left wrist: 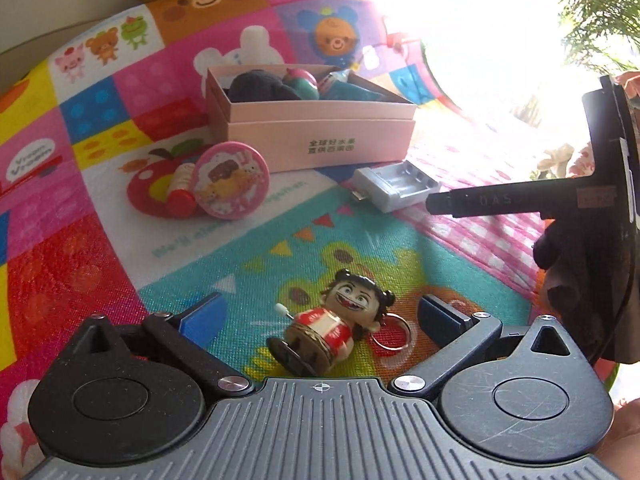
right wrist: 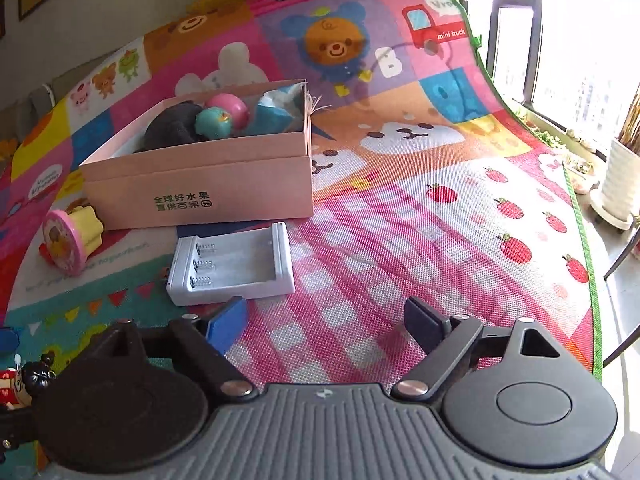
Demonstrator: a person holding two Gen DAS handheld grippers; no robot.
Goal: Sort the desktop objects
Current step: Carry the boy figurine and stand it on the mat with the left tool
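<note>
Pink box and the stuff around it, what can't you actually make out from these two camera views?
- Pink box contents: both views, its walls hide the lower parts; the dark item is unidentifiable.
- Wind-up doll: right wrist view, cut by the left edge and gripper body.
- Window area: left wrist view, washed out by glare.
- Round pink toy: its disc hides what is behind.

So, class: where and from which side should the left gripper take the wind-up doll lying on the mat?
Grip the doll across its round striped body, coming down from above. It lies tilted between the open left gripper fingers; the head is bulkier, and the white knob and key ring are probably too slight to hold.
</note>
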